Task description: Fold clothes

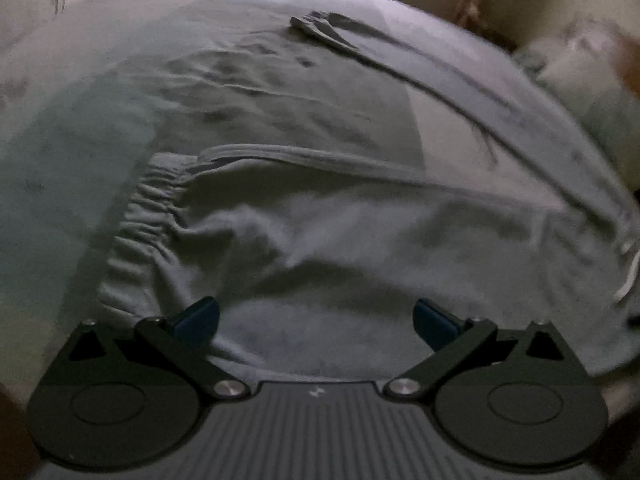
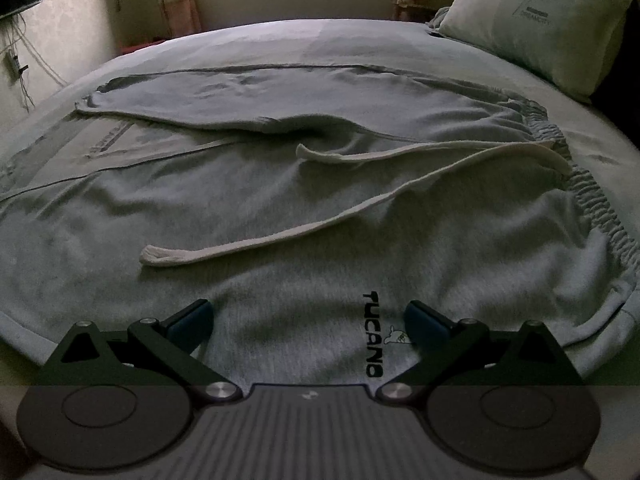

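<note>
The left gripper [image 1: 316, 322] has its jaws wide apart, and nothing is between them. It hangs low over the grey sweatpants [image 1: 320, 216], which lie spread on the bed [image 1: 60, 160]. To the left of the jaws and a little ahead, the gathered elastic cuff [image 1: 144, 216] of one trouser leg rests on the bed cover. Straight ahead of the jaws the leg cloth is wrinkled, and beyond it a long fold runs to the right. The left wrist view is blurred, so finer details there cannot be told.

The right gripper [image 2: 308, 322] also has its jaws wide apart and holds nothing. Between the two jaws, close to the right one, the cloth carries a black printed word, the logo [image 2: 372, 334]. Ahead of the jaws and a little to the left, the end of a white drawstring [image 2: 240, 246] lies on the cloth; a second drawstring [image 2: 400, 152] lies farther ahead. To the right of the jaws the elastic waistband [image 2: 600, 208] curves along the edge of the garment. Far ahead on the right, a pillow [image 2: 532, 24] rests at the head of the bed.
</note>
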